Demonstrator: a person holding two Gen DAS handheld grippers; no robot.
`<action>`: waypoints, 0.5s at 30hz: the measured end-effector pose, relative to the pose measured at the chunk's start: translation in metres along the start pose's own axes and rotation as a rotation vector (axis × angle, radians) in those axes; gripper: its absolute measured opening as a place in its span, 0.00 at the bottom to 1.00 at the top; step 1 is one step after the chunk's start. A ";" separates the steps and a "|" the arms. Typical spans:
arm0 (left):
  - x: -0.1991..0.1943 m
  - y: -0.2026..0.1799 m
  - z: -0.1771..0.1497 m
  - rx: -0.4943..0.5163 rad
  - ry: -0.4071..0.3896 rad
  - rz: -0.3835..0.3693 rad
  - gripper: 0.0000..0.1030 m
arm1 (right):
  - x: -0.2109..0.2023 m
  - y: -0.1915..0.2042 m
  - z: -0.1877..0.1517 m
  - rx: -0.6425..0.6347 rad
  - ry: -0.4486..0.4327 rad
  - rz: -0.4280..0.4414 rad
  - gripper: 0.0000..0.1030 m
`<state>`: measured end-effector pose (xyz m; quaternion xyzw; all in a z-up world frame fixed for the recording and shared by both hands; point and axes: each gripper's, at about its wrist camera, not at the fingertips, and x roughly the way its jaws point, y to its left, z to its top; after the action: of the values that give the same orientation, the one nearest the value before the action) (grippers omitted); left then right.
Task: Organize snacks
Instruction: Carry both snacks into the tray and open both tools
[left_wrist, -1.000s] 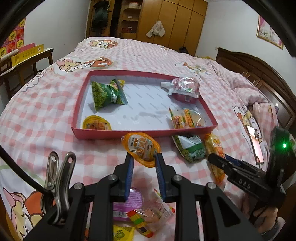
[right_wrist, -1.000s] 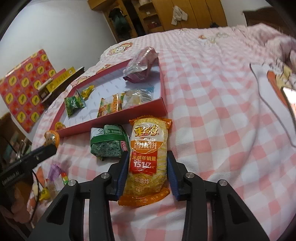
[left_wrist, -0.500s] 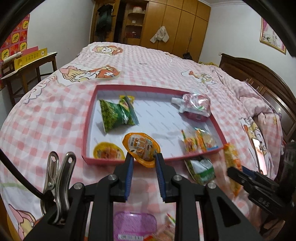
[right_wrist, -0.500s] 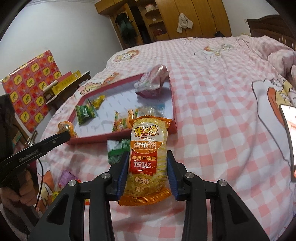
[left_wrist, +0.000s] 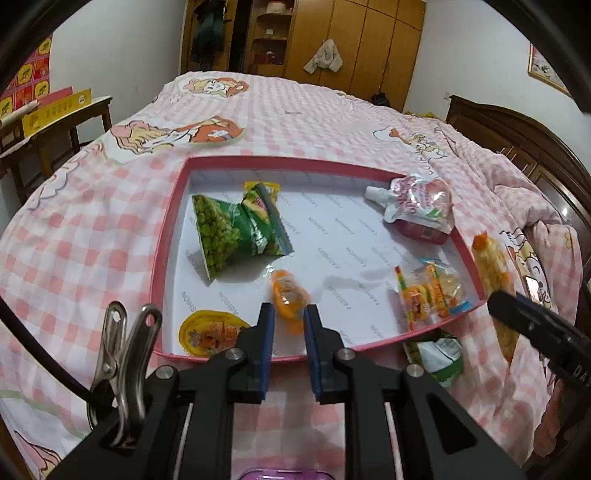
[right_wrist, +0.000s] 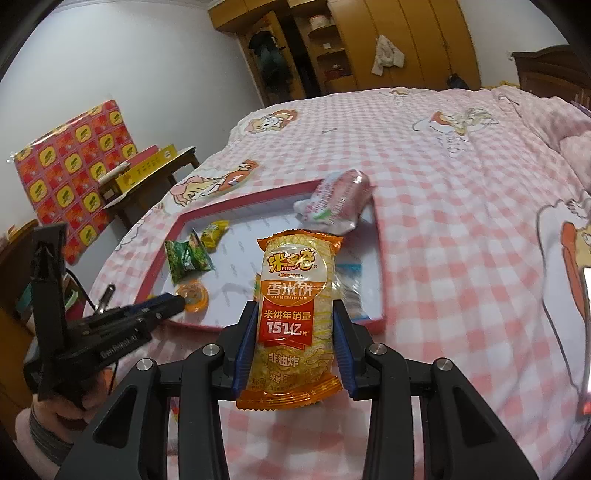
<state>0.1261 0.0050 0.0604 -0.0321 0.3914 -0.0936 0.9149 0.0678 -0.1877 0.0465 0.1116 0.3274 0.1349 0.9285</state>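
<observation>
My left gripper (left_wrist: 289, 314) is shut on an orange jelly cup (left_wrist: 290, 299) and holds it over the near part of the pink-rimmed tray (left_wrist: 170, 229). My right gripper (right_wrist: 295, 317) is shut on an orange rice-cracker packet (right_wrist: 295, 314), held in the air at the tray's near right side; the packet also shows in the left wrist view (left_wrist: 493, 266). In the tray lie green pea packets (left_wrist: 236, 229), a yellow jelly cup (left_wrist: 210, 332), a pink drink pouch (left_wrist: 417, 206) and a candy bag (left_wrist: 430, 295).
A green snack packet (left_wrist: 439, 356) lies on the pink checked bedspread (left_wrist: 92, 236) just outside the tray's near right corner. A purple packet (left_wrist: 280, 474) lies below the left gripper. A wooden side table (left_wrist: 55, 122) stands left, a dark headboard (left_wrist: 517, 133) right.
Both grippers rose and moved forward toward the tray with their snacks. The jelly cup went from before the tray's near rim to above its floor. The cracker packet left the bedspread.
</observation>
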 end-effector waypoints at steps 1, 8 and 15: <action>0.002 0.001 0.000 -0.003 0.001 -0.001 0.17 | 0.002 0.002 0.002 -0.007 0.000 0.002 0.38; 0.006 0.003 0.002 -0.004 -0.013 -0.006 0.17 | 0.024 0.017 0.014 -0.049 0.016 0.025 0.38; 0.008 0.004 0.001 -0.007 -0.009 -0.020 0.18 | 0.056 0.023 0.031 -0.075 0.039 0.028 0.38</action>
<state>0.1328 0.0076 0.0544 -0.0397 0.3872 -0.1015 0.9155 0.1250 -0.1519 0.0443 0.0786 0.3384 0.1623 0.9236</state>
